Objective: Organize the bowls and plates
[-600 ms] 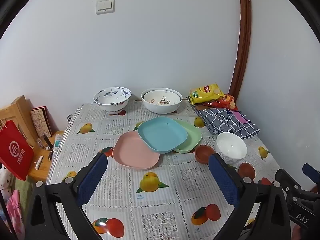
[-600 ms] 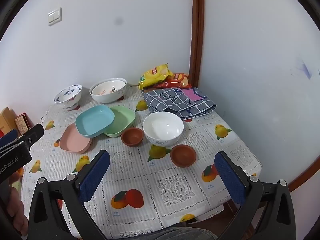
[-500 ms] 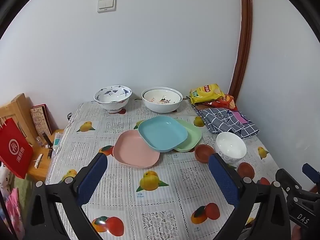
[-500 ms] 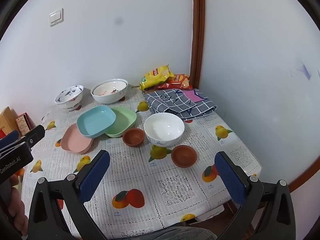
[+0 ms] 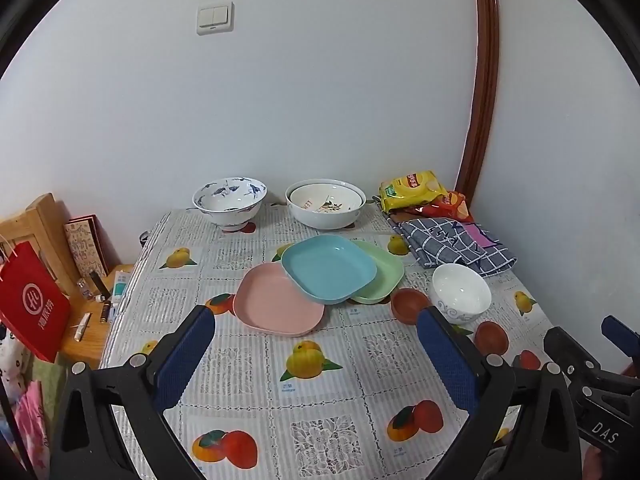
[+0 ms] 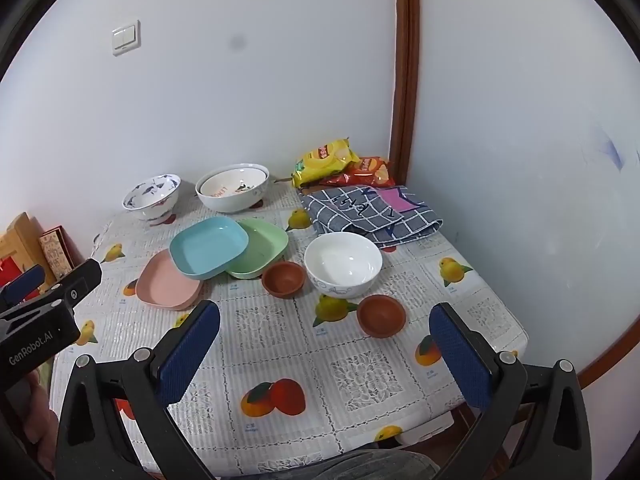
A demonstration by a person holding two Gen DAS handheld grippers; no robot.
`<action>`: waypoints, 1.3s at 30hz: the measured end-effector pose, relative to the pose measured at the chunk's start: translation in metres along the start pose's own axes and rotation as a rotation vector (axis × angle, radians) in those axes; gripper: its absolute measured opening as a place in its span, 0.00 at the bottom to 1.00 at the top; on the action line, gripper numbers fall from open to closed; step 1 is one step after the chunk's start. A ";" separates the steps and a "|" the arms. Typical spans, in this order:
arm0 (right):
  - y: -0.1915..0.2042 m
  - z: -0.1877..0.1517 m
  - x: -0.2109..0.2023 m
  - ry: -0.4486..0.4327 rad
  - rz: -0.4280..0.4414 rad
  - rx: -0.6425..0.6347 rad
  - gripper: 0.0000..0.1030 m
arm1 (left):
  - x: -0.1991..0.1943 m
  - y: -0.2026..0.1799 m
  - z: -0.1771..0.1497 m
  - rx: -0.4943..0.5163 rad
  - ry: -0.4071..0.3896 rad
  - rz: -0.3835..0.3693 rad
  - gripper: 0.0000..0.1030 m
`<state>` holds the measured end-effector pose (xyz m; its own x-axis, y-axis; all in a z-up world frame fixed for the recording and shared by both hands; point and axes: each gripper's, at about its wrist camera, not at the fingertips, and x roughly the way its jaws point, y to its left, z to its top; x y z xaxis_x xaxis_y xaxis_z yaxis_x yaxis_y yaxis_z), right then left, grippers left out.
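A blue plate (image 5: 328,268) lies overlapping a pink plate (image 5: 276,306) and a green plate (image 5: 382,276) mid-table; they also show in the right wrist view: blue (image 6: 208,246), pink (image 6: 168,286), green (image 6: 262,248). A white bowl (image 6: 343,264) sits between two small brown bowls (image 6: 283,278) (image 6: 381,315). A blue-patterned bowl (image 5: 229,204) and a large white bowl (image 5: 325,208) stand at the back. My left gripper (image 5: 316,360) and right gripper (image 6: 328,352) are open and empty, above the table's near part.
A checked cloth (image 6: 368,212) and snack bags (image 6: 324,160) lie at the back right corner by the wall. A red bag (image 5: 34,300) and a wooden stand (image 5: 36,224) with small items sit left of the table. The table edge (image 6: 516,334) is at right.
Both views have shifted slightly; the table objects sit a little higher and farther. Nothing on the table has moved. Both grippers stay open.
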<state>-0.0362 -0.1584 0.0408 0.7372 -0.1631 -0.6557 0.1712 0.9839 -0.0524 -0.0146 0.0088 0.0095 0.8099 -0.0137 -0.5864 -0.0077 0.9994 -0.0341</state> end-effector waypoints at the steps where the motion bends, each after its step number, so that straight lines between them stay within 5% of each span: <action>1: 0.002 0.000 0.000 0.000 -0.001 -0.001 1.00 | 0.000 0.000 0.000 -0.001 0.001 0.000 0.99; 39: -0.001 -0.001 -0.005 -0.010 0.013 0.026 1.00 | -0.003 0.000 -0.006 0.003 0.010 -0.003 0.99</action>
<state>-0.0406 -0.1588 0.0428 0.7463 -0.1509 -0.6483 0.1778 0.9838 -0.0242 -0.0212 0.0087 0.0063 0.8038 -0.0174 -0.5946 -0.0033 0.9994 -0.0336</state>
